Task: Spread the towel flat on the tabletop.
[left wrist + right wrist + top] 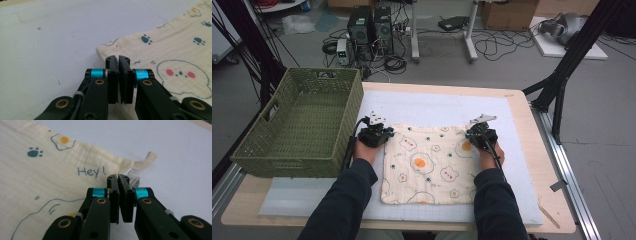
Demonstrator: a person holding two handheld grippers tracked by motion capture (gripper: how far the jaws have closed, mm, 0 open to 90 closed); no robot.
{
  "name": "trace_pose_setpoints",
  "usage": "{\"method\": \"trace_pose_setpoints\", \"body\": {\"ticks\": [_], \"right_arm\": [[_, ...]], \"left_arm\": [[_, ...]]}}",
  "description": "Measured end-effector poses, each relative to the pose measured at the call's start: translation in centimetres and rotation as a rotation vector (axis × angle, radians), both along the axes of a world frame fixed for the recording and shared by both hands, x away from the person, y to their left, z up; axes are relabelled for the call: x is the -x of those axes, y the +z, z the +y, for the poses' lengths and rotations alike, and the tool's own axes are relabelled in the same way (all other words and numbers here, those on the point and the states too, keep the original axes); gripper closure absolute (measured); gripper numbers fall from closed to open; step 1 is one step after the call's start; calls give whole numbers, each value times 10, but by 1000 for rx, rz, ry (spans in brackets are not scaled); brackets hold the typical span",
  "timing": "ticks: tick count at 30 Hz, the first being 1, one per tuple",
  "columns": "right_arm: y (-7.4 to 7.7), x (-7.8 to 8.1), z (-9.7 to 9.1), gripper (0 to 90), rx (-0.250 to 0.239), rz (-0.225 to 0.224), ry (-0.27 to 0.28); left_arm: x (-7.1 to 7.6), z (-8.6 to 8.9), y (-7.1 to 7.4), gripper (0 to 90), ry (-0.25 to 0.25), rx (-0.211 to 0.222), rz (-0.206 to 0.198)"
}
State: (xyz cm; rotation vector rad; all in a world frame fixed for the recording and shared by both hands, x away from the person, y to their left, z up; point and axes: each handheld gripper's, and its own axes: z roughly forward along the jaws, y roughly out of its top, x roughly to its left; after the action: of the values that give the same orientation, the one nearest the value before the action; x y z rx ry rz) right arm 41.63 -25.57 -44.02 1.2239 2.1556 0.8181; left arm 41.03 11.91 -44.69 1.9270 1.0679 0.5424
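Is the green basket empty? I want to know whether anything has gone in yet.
Empty, as far as the high view shows: the green basket reveals only its bare woven floor, and the printed cloth lies spread beside it.

This looks like a lab or test room set up for recording, not a home. Beyond the far edge of the wooden table (532,150), two black computer towers (371,25) stand on a bare grey floor (602,110) amid loose tangled cables (497,45). Cardboard boxes (507,12) sit at the far right, and black metal frame struts (562,75) rise beside the table on both sides. A white gridded mat (437,105) covers the tabletop, and a metal rail (569,175) runs along its right edge.
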Motion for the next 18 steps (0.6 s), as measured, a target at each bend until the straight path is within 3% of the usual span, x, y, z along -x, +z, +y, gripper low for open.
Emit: {"method": "trace_pose_setpoints", "body": {"ticks": [2, 4, 7, 13, 16, 18], "right_arm": [[-2, -2, -4, 830, -36, 15, -22], [-3, 0, -5, 758, -30, 12, -16], [3, 5, -11, 686, -77, -8, -19], [12, 22, -25, 613, -127, -16, 12], [13, 35, -29, 596, -154, 22, 51], [11, 46, -31, 593, -135, 29, 92]], "left_arm": [[0, -1, 1, 830, 22, -5, -15], [-1, 3, 1, 578, 62, 37, 8], [0, 9, 2, 508, 57, 53, 46], [7, 11, 1, 502, 16, 48, 88], [9, 8, 1, 585, -28, 50, 127], [11, 5, 1, 638, -47, 25, 134]]}}
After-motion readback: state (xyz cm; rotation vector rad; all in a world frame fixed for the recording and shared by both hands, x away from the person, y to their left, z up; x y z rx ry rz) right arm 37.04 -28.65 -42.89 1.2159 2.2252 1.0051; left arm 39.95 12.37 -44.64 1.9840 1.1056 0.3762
